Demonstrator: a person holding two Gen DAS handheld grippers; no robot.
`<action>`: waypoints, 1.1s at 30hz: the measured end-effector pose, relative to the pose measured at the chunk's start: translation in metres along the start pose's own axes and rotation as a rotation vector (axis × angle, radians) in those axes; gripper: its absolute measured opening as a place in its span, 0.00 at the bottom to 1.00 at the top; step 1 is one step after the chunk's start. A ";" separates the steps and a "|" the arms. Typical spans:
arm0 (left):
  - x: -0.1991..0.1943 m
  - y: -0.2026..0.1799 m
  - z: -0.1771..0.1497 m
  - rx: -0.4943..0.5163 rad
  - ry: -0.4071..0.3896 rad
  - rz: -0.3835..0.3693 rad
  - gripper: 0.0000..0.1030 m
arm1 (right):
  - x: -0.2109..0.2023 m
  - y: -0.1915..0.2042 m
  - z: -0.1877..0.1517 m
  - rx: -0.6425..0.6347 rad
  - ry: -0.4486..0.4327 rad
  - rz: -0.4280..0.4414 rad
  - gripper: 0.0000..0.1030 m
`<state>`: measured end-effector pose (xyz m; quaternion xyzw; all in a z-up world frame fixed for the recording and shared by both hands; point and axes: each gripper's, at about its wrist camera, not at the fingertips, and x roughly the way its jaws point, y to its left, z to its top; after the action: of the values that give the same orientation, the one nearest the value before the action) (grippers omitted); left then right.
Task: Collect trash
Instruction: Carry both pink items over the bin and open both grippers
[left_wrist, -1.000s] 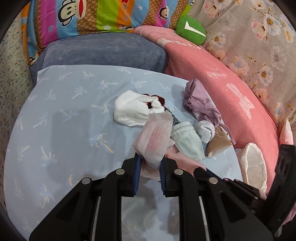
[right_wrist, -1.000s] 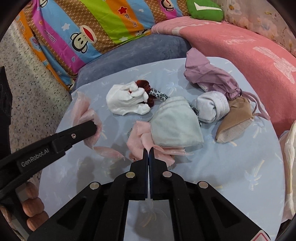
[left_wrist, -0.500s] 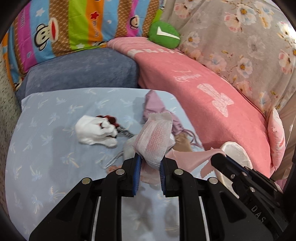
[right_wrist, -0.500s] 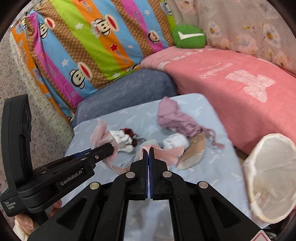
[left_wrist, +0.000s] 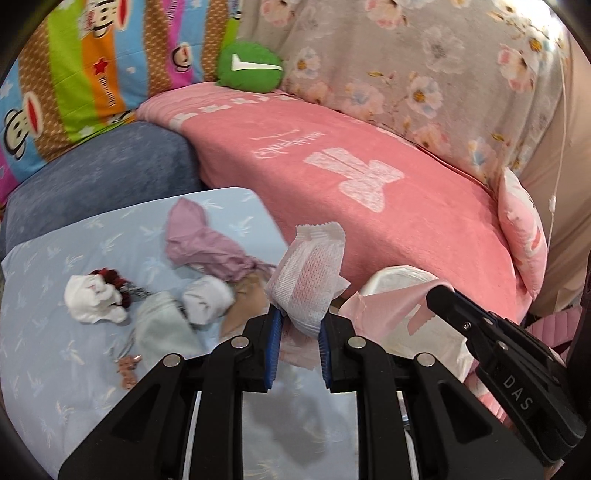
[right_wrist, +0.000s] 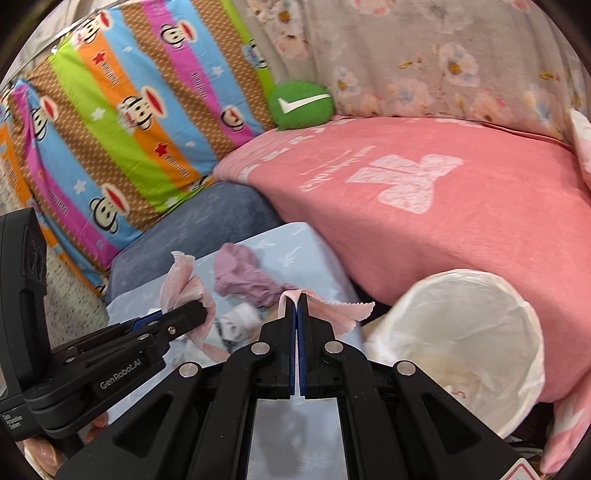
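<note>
Carrying pink wrappers, each tool clamps one: the lined bin (right_wrist: 461, 332) lies just ahead-right of the right tool (right_wrist: 297, 299), nearer than the left tool (left_wrist: 297, 321).

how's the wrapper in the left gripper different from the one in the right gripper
The left gripper holds a bulky white-and-pink mesh-patterned wrapper, folded and standing up between jaws held partly apart. The right gripper pinches a thin, plain pink wrapper that lies flat and droops sideways, with the jaws nearly together. Both have zigzag-cut edges and are held clear of the blue sheet.
</note>
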<state>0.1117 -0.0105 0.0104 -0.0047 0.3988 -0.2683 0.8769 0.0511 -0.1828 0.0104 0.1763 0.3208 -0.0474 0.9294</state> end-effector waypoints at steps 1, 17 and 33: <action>0.003 -0.009 0.001 0.012 0.005 -0.008 0.17 | -0.002 -0.008 0.001 0.009 -0.003 -0.008 0.01; 0.034 -0.105 0.005 0.157 0.061 -0.117 0.18 | -0.033 -0.118 0.000 0.158 -0.056 -0.122 0.01; 0.049 -0.138 -0.001 0.204 0.091 -0.141 0.40 | -0.039 -0.140 -0.007 0.198 -0.053 -0.151 0.02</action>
<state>0.0727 -0.1513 0.0063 0.0685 0.4077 -0.3683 0.8327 -0.0118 -0.3120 -0.0128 0.2413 0.3023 -0.1535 0.9093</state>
